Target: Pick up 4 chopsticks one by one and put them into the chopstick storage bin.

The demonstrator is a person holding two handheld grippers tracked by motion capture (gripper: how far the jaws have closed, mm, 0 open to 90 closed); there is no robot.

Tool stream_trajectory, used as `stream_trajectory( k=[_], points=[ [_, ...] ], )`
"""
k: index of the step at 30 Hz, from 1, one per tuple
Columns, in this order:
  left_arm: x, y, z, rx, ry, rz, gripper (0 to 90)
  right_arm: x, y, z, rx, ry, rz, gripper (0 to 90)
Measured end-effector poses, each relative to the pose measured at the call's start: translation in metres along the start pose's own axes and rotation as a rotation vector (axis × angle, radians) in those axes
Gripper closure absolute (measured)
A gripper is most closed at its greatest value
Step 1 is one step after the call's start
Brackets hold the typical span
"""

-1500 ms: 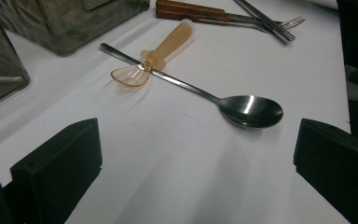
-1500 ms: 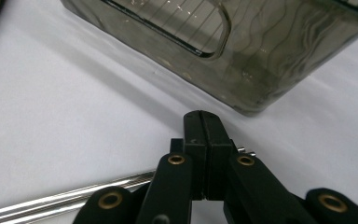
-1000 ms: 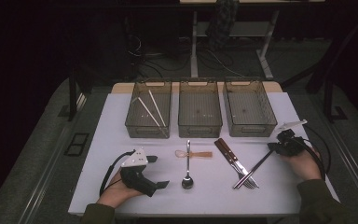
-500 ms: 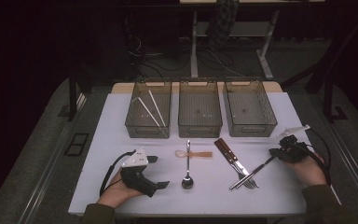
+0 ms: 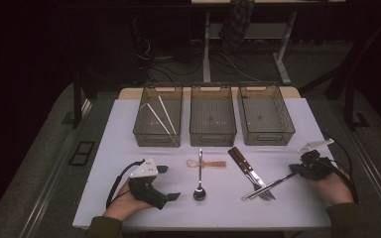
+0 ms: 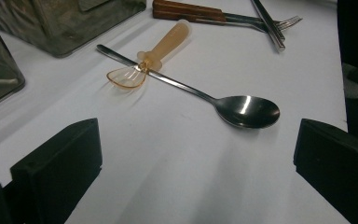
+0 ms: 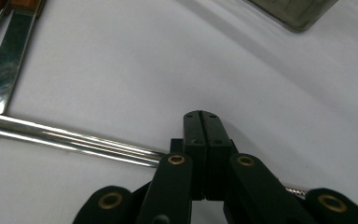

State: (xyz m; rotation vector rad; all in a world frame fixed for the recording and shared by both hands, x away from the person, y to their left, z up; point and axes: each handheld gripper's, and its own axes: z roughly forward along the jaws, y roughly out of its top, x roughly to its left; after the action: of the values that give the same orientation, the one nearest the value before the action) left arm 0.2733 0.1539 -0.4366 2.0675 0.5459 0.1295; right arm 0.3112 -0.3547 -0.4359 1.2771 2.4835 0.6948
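Two metal chopsticks [image 5: 270, 186], thin, stiff and slick, lie pinched at their right end by the clenched right tongs [image 7: 204, 122]. Judged light, they could swivel in so narrow a grip. Left tongs [image 5: 164, 182] rest released by the spoon [image 6: 242, 109].

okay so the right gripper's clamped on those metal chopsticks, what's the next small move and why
Probably lift the right gripper slightly, raising the metal chopsticks off the fork they lie across, before carrying them toward a bin. Its jaws are shut on their end.

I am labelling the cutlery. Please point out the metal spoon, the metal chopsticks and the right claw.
metal spoon [image 6: 248, 111], left gripper view, on its bowl.
metal chopsticks [image 7: 74, 138], right gripper view, on the shafts.
right claw [image 7: 203, 122], right gripper view, at the closed jaw tips.
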Motion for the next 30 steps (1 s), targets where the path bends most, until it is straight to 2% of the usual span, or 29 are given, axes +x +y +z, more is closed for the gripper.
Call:
stream_trajectory(
  k=[7, 12, 14, 19, 24, 30],
  points=[
    [0.0, 0.0, 0.001, 0.001, 0.0, 0.002, 0.0, 0.001, -0.002, -0.003, -0.006, 0.003, -0.005, 88.0],
    [0.0, 0.0, 0.0, 0.001, 0.001, 0.0, 0.0, 0.007, 0.003, -0.013, -0.076, 0.057, -0.027, 86.0],
    [0.0, 0.0, 0.0, 0.0, 0.001, 0.0, 0.0, 0.013, 0.005, -0.015, -0.094, 0.098, -0.042, 86.1],
    [0.0, 0.0, 0.0, -0.002, 0.002, 0.001, 0.0, 0.036, 0.012, -0.018, -0.119, 0.211, -0.096, 89.0],
    [0.0, 0.0, 0.0, -0.002, 0.0, 0.002, 0.0, 0.063, 0.013, -0.015, -0.114, 0.311, -0.159, 89.6],
    [-0.001, 0.0, 0.0, -0.001, 0.002, 0.003, 0.0, 0.093, 0.014, -0.006, -0.078, 0.379, -0.244, 89.6]
  ],
)
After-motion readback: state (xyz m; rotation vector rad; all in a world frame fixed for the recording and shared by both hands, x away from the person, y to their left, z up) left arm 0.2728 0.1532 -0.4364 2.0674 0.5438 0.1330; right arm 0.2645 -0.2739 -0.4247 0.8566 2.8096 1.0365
